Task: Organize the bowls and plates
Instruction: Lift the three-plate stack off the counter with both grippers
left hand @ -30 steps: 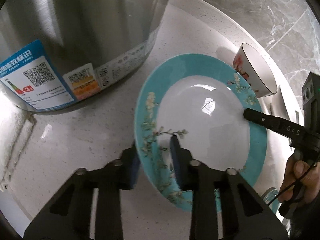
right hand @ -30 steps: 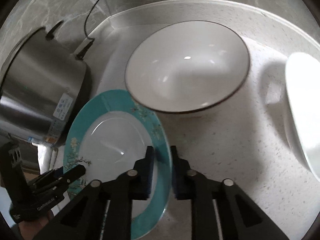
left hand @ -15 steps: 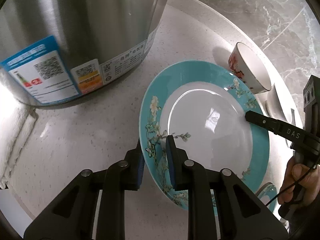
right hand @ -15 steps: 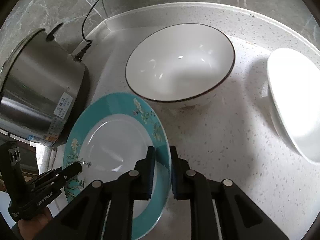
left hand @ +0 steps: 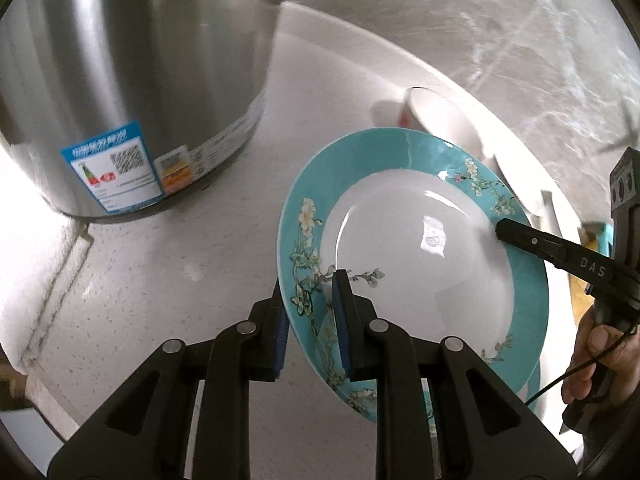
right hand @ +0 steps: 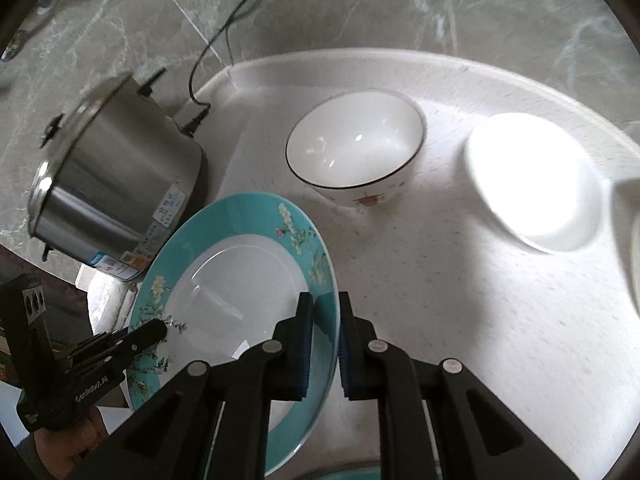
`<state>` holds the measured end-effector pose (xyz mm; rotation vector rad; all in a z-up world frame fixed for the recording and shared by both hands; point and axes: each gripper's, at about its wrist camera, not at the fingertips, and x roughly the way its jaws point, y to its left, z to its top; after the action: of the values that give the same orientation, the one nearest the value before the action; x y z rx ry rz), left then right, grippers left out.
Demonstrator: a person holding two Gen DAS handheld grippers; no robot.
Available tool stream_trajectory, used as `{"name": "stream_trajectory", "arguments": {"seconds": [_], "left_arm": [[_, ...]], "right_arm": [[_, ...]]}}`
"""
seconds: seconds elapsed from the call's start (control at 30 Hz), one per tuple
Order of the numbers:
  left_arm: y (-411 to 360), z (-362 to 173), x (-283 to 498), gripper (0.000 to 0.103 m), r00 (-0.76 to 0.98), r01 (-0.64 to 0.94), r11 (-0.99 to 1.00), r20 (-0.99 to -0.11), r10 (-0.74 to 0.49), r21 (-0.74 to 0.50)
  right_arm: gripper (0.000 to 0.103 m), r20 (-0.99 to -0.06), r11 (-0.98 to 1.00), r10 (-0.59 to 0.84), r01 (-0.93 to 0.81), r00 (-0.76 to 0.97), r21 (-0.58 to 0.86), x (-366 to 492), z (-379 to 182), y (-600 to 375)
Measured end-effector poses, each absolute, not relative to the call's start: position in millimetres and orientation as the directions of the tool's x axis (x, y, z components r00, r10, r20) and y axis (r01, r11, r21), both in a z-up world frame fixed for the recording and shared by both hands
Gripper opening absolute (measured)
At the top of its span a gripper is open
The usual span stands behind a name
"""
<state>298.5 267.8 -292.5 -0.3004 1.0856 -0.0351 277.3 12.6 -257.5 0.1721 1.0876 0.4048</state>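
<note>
A teal-rimmed plate (left hand: 416, 264) with a white centre and flower sprigs hangs tilted above the counter, gripped from two sides. My left gripper (left hand: 310, 312) is shut on its left rim, blue pads on both faces. At the opposite rim my right gripper (right hand: 324, 320) pinches the plate (right hand: 240, 300), its jaws closing tight on the edge. Each wrist view shows the other gripper: the right gripper (left hand: 502, 228) and the left gripper (right hand: 154, 330). A dark-rimmed white bowl (right hand: 356, 152) and a plain white bowl (right hand: 532, 180) stand on the counter behind.
A tall steel pot (left hand: 132, 80) with labels stands close on the left, its cable (right hand: 216, 40) running up the marble wall. A small red-flowered cup (left hand: 440, 120) sits just behind the plate. A teal edge (right hand: 348, 474) shows under the plate. A hand (left hand: 596, 356) holds the right gripper.
Both grippers have risen with the plate, lifting it off the counter and toward the cameras. The bowls and pot now look smaller and farther below. The left jaws tightened on the rim.
</note>
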Motion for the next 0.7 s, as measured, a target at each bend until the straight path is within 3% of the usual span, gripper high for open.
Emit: {"name": "stream_trajectory", "arguments": {"seconds": [0.37, 0.7], "left_arm": [[189, -259, 274, 0.018, 0.46, 0.159, 0.954, -0.836, -0.3, -0.255], [108, -277, 253, 0.018, 0.357, 0.358, 0.906, -0.863, -0.357, -0.226]], "right_arm": [[0.012, -0.795, 0.949, 0.293, -0.06, 0.531, 0.31, 182, -225, -65], [0.012, -0.822, 0.957, 0.18, 0.097, 0.54, 0.273, 108, -248, -120]]}}
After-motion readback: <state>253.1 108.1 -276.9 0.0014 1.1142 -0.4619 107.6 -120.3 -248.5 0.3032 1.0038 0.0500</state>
